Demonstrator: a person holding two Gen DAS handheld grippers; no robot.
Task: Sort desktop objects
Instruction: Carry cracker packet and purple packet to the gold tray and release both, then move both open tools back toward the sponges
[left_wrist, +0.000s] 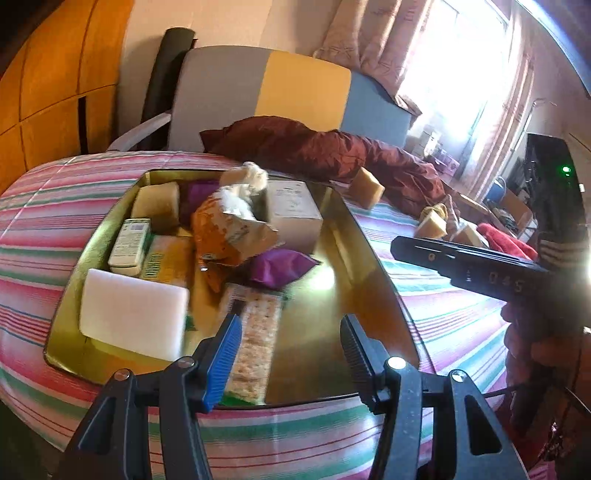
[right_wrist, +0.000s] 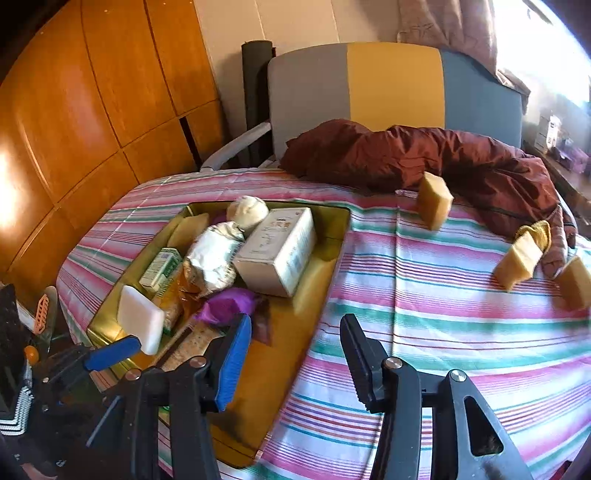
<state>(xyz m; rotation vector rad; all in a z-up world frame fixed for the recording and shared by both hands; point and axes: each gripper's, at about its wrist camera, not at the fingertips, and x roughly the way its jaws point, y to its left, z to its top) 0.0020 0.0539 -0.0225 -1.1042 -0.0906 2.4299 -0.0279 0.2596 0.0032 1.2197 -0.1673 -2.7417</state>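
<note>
Nearest: left gripper (left_wrist: 291, 354), jaws spread with nothing pinched, poised over the near end of the gold tray (left_wrist: 373, 258); right gripper (right_wrist: 295, 354), jaws likewise parted and empty, straddling the tray's right rim and the striped cover (right_wrist: 443, 295).

Sorting judged well along but unfinished; tray already loaded and crowded toward its left half: white foam block (left_wrist: 133, 317) at the near left, cracker packet (left_wrist: 258, 343) just beside it under the left gripper, green-and-white carton (left_wrist: 131, 242) leaning on a yellow box (left_wrist: 166, 258), purple pouch (left_wrist: 280, 266) in the middle, torn orange snack bag (left_wrist: 229, 232) heaped over it, pale cardboard box (right_wrist: 277, 251) toward the far side, cream round bundle (right_wrist: 247, 212) at the far rim, one tan sponge (left_wrist: 157, 201) in the far left corner.

Left to do, by the look of it: three tan sponge blocks outside the tray on the cover; one (right_wrist: 436, 205) upright beside the maroon jacket (right_wrist: 406, 155), two more (right_wrist: 521, 258) (right_wrist: 576, 282) well apart to the right, close to a yellow cloth (right_wrist: 535, 230).

Loose sponges: squarish, soft-looking, matte tan, standing on edge; probably easy to pinch, likely to squash.
</note>
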